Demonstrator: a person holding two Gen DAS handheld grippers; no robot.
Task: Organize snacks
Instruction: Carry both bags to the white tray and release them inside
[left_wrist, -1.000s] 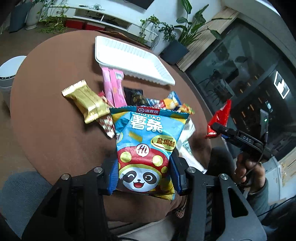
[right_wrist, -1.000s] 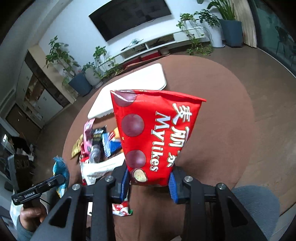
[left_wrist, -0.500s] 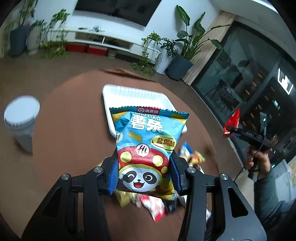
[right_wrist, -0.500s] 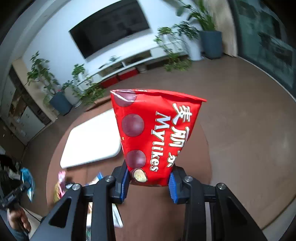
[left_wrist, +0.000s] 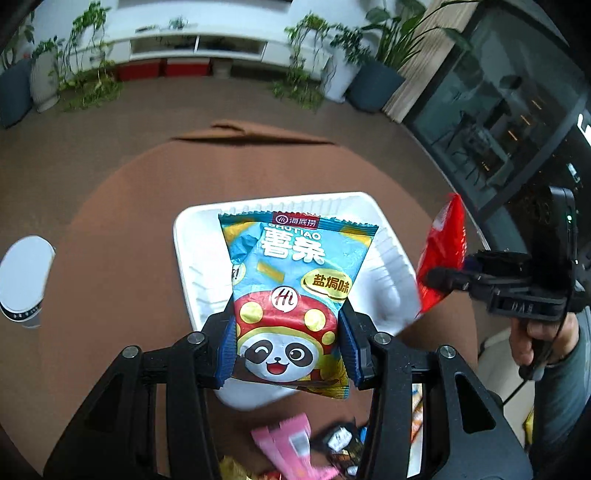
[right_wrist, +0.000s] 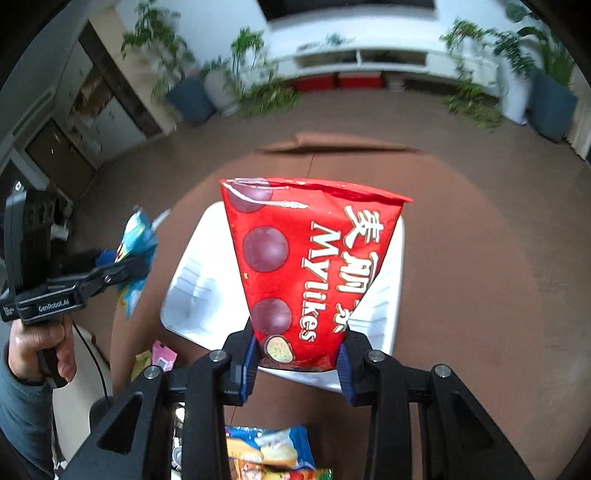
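My left gripper (left_wrist: 288, 350) is shut on a blue panda snack bag (left_wrist: 295, 291), held above the white tray (left_wrist: 192, 251) on the round brown table (left_wrist: 110, 295). My right gripper (right_wrist: 295, 363) is shut on a red Mylikes bag (right_wrist: 314, 266), also over the white tray (right_wrist: 192, 291). In the left wrist view the red bag (left_wrist: 441, 254) and right gripper (left_wrist: 439, 277) hang at the tray's right edge. In the right wrist view the blue bag (right_wrist: 136, 243) and left gripper (right_wrist: 122, 273) are left of the tray.
Loose snacks lie near the table's front edge: pink packets (left_wrist: 288, 443), a dark packet (left_wrist: 340, 439) and a colourful pack (right_wrist: 273, 450). A white round bin (left_wrist: 24, 280) stands off the table's left. Potted plants and a low TV shelf line the far wall.
Both grippers carried their bags away from the snack pile to above the white tray. The pile has slid to the bottom of both views. The two grippers are closer together.
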